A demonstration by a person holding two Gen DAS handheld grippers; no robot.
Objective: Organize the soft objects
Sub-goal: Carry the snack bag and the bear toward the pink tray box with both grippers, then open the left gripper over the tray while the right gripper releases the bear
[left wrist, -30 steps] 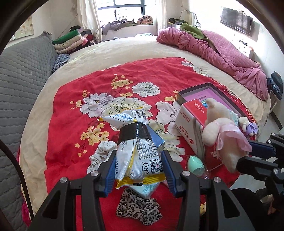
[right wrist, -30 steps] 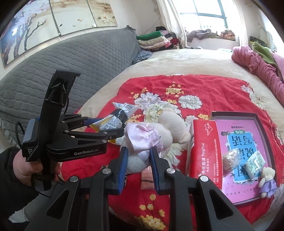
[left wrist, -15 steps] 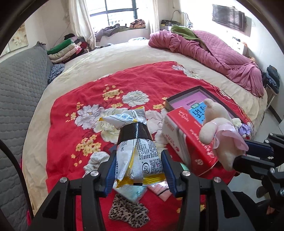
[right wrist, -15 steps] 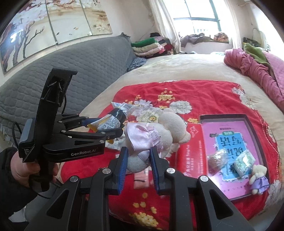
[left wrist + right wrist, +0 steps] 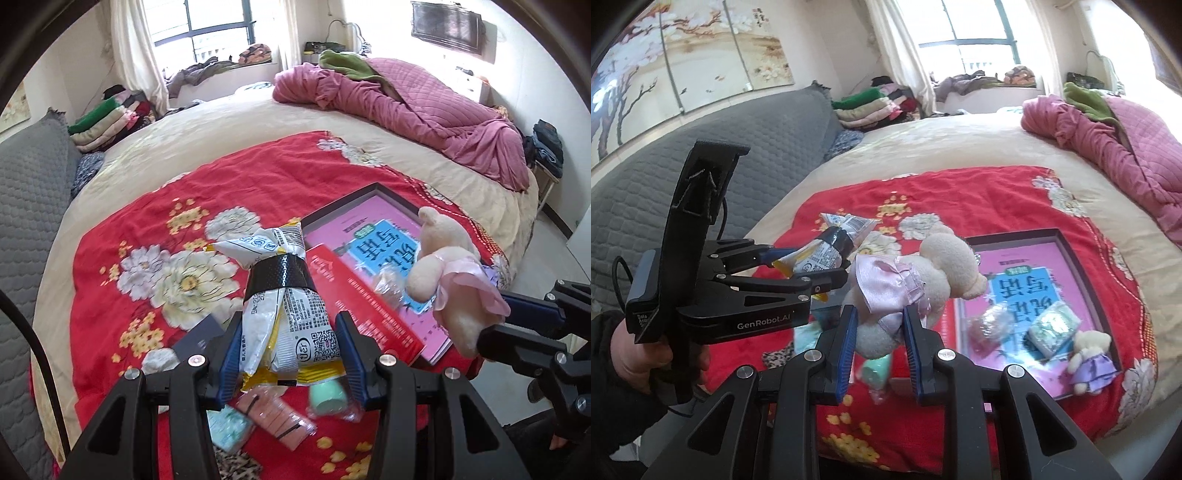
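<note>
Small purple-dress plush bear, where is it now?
Right wrist view: the small plush bear lies in the pink-lined box tray at its near right corner, beside a shiny wrapped packet.

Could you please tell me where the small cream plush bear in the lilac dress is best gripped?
I'd grip the small cream plush bear across its dressed torso, from above: it lies in the dark-rimmed pink tray's corner, whose rim likely blocks side approaches.

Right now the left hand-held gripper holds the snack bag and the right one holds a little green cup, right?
Not quite. The right hand-held gripper holds the teddy bear, as the right wrist view shows. The left hand-held gripper does hold the snack bag.
</note>
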